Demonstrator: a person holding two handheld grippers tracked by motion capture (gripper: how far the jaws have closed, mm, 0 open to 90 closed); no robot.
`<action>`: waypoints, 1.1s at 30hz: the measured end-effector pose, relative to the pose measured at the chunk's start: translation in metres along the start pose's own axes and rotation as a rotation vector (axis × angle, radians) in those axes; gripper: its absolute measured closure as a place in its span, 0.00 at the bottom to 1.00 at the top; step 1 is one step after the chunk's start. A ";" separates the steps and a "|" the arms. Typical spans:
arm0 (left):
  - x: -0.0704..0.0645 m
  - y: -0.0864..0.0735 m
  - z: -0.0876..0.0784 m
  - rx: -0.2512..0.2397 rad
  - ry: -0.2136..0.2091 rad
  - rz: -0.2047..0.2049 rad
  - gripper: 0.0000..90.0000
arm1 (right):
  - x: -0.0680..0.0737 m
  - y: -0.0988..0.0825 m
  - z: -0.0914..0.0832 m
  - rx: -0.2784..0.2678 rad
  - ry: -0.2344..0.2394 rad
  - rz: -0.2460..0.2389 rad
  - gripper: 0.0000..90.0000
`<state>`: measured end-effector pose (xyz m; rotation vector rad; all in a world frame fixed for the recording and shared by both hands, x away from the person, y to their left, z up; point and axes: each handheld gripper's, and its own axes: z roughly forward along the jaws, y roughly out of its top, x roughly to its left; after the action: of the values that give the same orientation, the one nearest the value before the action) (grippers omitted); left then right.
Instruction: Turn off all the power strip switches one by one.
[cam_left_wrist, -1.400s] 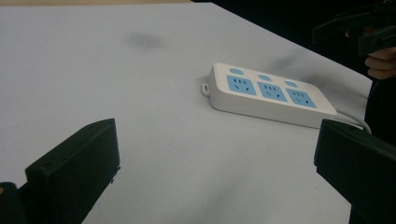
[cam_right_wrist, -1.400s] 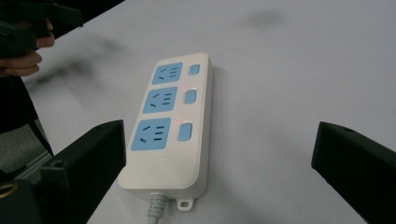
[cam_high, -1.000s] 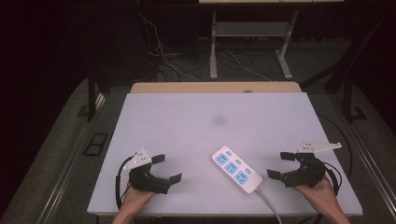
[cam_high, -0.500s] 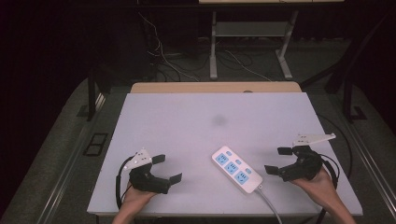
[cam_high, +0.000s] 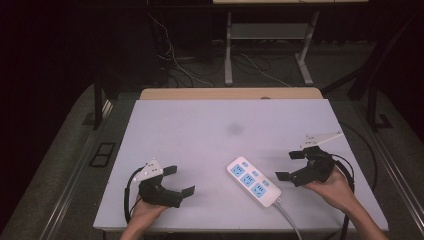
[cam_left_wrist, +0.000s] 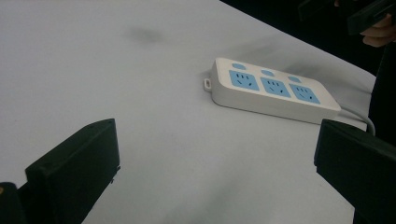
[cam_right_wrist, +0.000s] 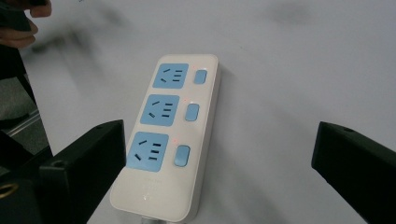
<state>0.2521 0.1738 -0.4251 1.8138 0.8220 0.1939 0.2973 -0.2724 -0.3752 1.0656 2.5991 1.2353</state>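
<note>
Both tools — left (cam_high: 178, 181), right (cam_high: 289, 166) — gaping; strip (cam_right_wrist: 171, 131) LEDs lit red (rt-tool view).

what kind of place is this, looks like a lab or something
Probably a lab or recording room: a bare white table holding one power strip, loose cables on the floor behind, and a metal-framed desk in a dark room.
</note>
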 end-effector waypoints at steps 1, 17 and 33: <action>0.000 0.000 0.000 0.001 0.000 0.000 0.00 | 0.000 0.001 0.001 0.007 0.000 -0.003 0.03; 0.000 0.000 0.000 0.007 0.000 0.001 0.00 | 0.000 0.016 0.024 0.108 0.038 -0.054 0.03; 0.000 -0.001 0.001 0.014 0.007 0.016 0.00 | 0.014 0.021 0.042 0.241 0.063 -0.176 0.21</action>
<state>0.2519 0.1732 -0.4258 1.8343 0.8162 0.2053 0.3126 -0.2272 -0.3852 0.8175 2.8737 0.9523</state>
